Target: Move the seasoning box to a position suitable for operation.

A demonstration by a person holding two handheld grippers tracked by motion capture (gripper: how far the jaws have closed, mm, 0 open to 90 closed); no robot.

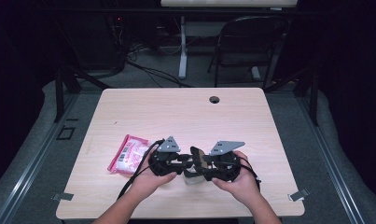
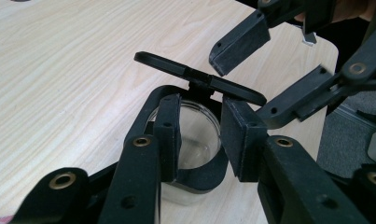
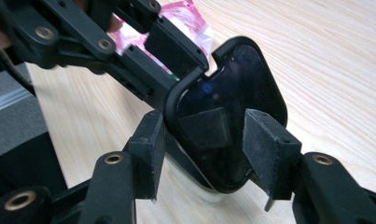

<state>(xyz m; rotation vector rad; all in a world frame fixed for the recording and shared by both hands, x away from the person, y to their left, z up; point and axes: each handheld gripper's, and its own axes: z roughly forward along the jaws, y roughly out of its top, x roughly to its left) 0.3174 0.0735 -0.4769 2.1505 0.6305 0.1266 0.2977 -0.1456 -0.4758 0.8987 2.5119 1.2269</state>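
Where both grippers meet, lidded clear container point(image 2: 190, 140) between left gripper point(image 2: 202, 140) pads.

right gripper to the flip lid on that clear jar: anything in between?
Nothing visible. The right gripper already straddles the raised black lid, jaws open on either side of it. The left gripper grips the jar's black collar from the opposite side; the pink packet lies off to the left.
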